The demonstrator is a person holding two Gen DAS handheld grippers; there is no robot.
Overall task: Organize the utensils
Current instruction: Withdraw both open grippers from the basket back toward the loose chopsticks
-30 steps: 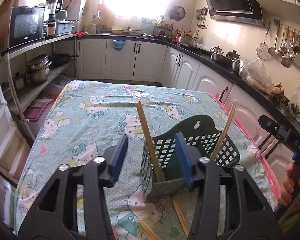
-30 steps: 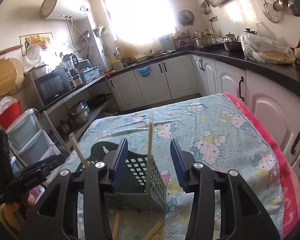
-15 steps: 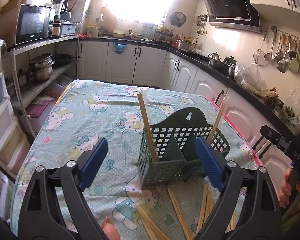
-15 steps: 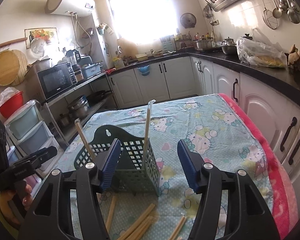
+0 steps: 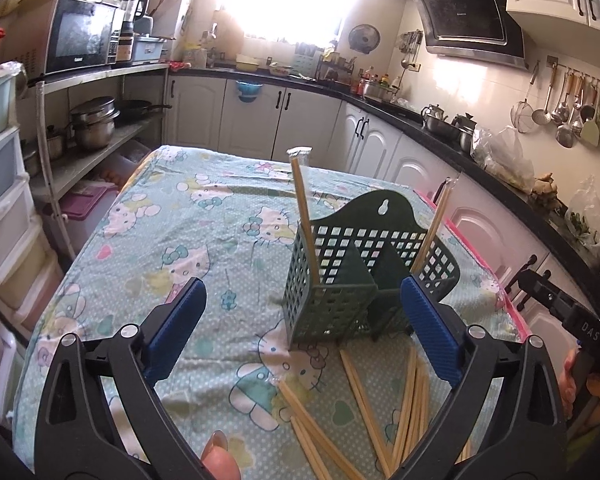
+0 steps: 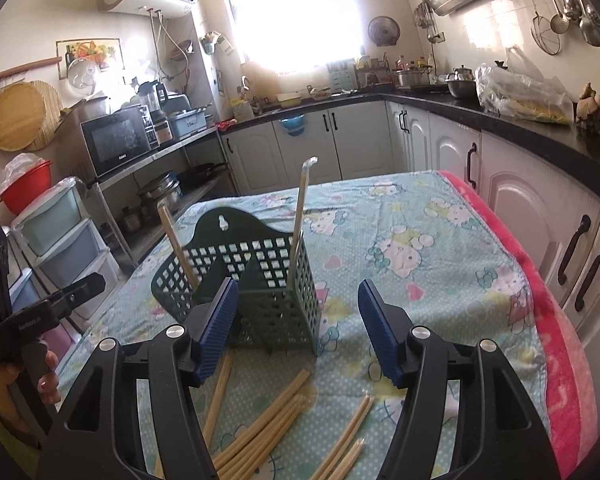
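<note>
Left wrist view: we're spreading the left gripper jaws wider, nothing between them. We're holding the right gripper half-open and empty, since loose chopsticks are waiting below the basket.

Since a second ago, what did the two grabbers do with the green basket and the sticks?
Both let go. The left gripper and right gripper pulled back from the basket, their jaws opening, nothing between them. The basket and its two standing chopsticks stayed put.
</note>
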